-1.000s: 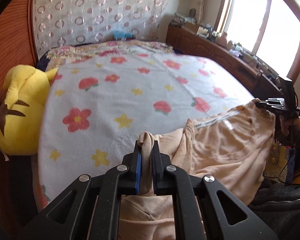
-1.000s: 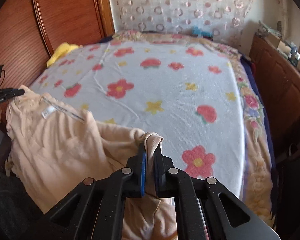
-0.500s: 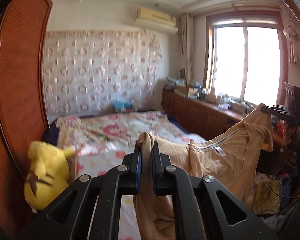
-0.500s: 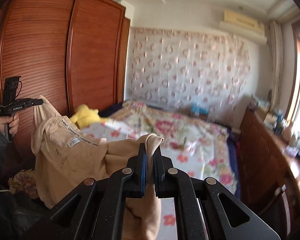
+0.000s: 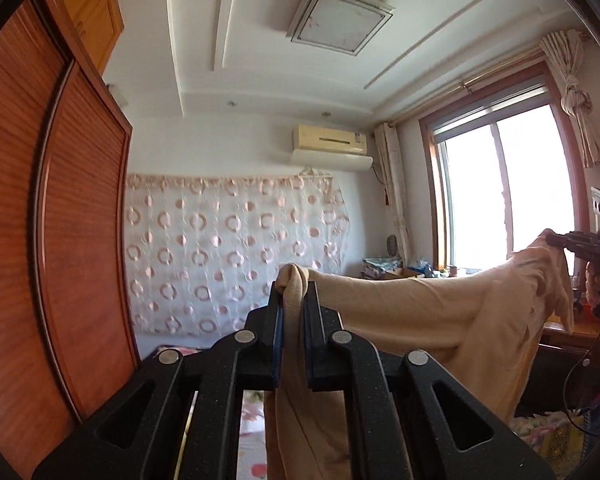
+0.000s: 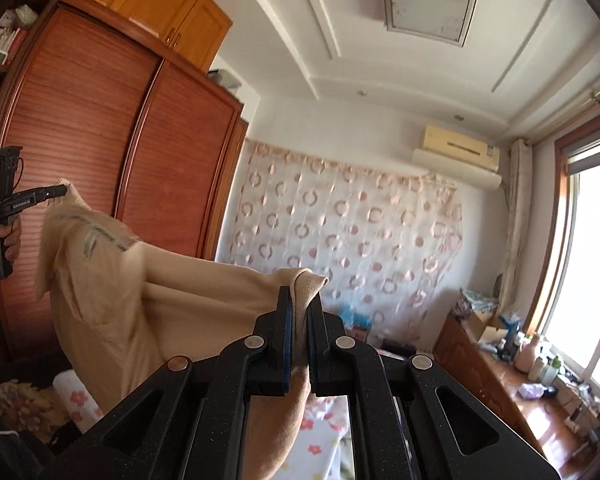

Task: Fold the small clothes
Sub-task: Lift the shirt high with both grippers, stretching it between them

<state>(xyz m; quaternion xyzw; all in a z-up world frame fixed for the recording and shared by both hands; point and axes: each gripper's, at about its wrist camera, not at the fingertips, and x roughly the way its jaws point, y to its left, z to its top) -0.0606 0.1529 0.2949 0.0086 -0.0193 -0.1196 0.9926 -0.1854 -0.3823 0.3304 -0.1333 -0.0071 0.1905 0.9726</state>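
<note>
The beige garment's (image 5: 440, 320) lower part and the bed (image 6: 324, 432) are hidden behind gripper frames.

Shirt (image 5: 440, 320) spans between left tongs (image 5: 294, 300) and right tongs (image 6: 300, 316), above bed (image 6: 320, 440). Wardrobe (image 5: 52, 220) left, window (image 5: 508, 192) right, curtain (image 5: 228, 252) behind.

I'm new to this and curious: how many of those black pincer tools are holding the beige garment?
2. The left gripper clamps one bunched corner of the beige garment; the right gripper clamps the opposite corner, so the cloth hangs stretched between them.
</note>
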